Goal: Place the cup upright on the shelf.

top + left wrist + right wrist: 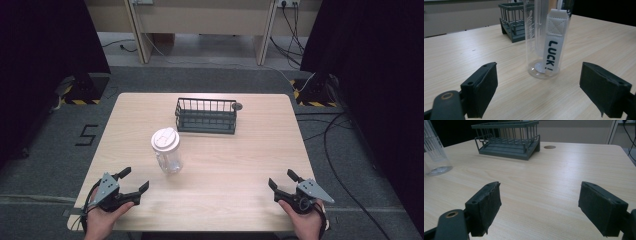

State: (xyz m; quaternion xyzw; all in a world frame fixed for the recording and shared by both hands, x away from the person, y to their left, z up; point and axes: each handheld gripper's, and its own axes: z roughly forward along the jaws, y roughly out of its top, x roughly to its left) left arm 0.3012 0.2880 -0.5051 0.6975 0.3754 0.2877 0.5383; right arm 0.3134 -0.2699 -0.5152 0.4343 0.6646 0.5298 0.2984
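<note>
Wooden table (225, 165): both hand-held grippers (131, 183) (281, 179) agape; left gripper view reveals bottle (544, 42) strap reading "LUCK!".

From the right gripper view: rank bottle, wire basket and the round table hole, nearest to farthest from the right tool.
1. Clear bottle: far left, standing at that view's edge.
2. Wire basket: ahead, left of centre, farther back.
3. Round table hole: just right of the basket's far corner; close to the basket's depth, marginally behind.

bottle (544, 40) top cut off | basket (514, 20) partly hidden behind bottle
</note>
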